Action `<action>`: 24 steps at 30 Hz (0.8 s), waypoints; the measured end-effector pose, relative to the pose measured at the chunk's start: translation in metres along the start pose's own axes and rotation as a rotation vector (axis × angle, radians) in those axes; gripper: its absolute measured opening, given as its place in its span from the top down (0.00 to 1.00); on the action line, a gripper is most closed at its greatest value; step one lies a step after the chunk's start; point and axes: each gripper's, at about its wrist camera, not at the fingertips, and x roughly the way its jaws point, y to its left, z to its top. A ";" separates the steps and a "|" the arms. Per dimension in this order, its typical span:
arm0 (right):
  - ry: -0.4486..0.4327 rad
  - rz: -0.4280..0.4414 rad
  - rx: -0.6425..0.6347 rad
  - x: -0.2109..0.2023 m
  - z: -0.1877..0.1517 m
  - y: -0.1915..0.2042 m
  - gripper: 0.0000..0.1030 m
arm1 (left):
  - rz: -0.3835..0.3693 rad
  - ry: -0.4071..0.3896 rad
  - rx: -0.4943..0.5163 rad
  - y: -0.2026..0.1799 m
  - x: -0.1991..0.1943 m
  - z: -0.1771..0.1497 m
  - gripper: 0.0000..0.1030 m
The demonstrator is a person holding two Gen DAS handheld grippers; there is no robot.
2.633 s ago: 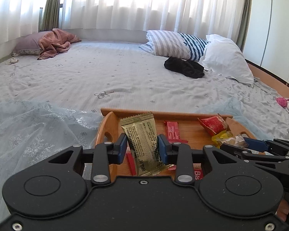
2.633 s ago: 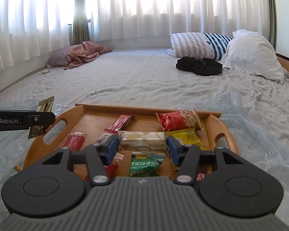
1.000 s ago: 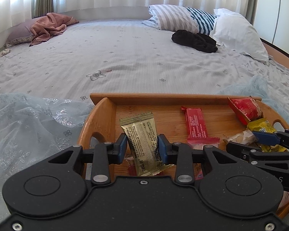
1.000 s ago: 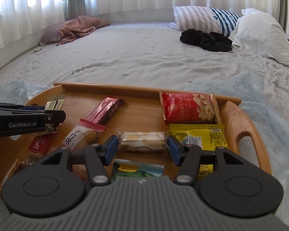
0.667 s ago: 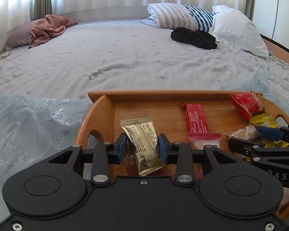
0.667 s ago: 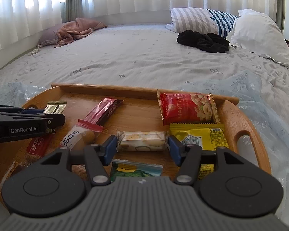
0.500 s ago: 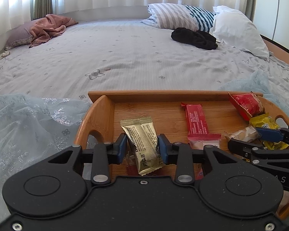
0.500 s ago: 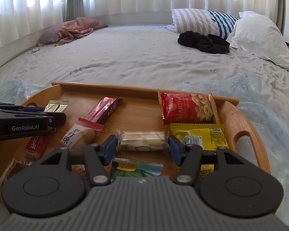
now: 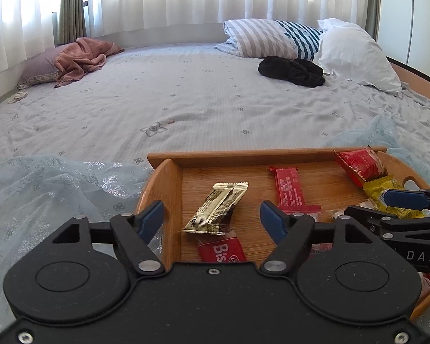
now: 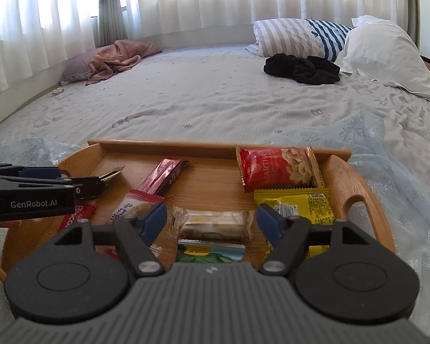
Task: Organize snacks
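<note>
Now the gold packet (image 9: 216, 207) lies flat between the left gripper's (image 9: 212, 215) just-opened jaws, no longer clamped upright, long axis slanting away rightward; right gripper (image 10: 212, 220) also just spread, around the pale bar (image 10: 213, 225).

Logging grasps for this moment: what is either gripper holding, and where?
Nothing. The left gripper and right gripper just opened, pads clear of gold packet and pale bar.

The left hand-held gripper (image 10: 80, 185) is showing "GenRobot.AI" in white along its black side. The red nut packet (image 10: 278, 169) is reading "MARTHA". A red wrapper (image 9: 222, 250) is showing "Bis", the rest hidden. The right hand-held gripper (image 9: 367, 205) is showing the letters "DAS" on its body.
</note>
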 end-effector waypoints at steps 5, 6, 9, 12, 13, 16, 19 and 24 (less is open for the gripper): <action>-0.043 -0.025 -0.027 -0.022 0.000 0.003 0.14 | -0.002 -0.009 0.003 -0.003 -0.025 0.001 0.13; -0.056 -0.035 -0.038 -0.028 0.000 0.004 0.14 | 0.002 -0.005 0.004 -0.003 -0.029 0.001 0.11; -0.076 -0.053 -0.044 -0.042 -0.002 0.005 0.12 | 0.027 -0.010 0.016 -0.007 -0.045 -0.004 0.04; -0.085 -0.049 -0.034 -0.054 -0.007 0.004 0.09 | 0.053 -0.028 0.037 -0.011 -0.061 -0.011 0.02; -0.090 -0.048 -0.033 -0.058 -0.009 0.004 0.09 | 0.054 -0.030 0.040 -0.012 -0.065 -0.014 0.02; -0.100 -0.045 -0.033 -0.070 -0.017 0.005 0.07 | 0.043 -0.024 0.030 -0.014 -0.078 -0.022 0.02; -0.114 -0.044 -0.028 -0.082 -0.027 0.006 0.04 | 0.032 -0.013 0.013 -0.015 -0.090 -0.031 0.02; -0.129 -0.047 -0.028 -0.099 -0.039 0.009 0.02 | 0.034 -0.024 0.021 -0.020 -0.107 -0.047 0.02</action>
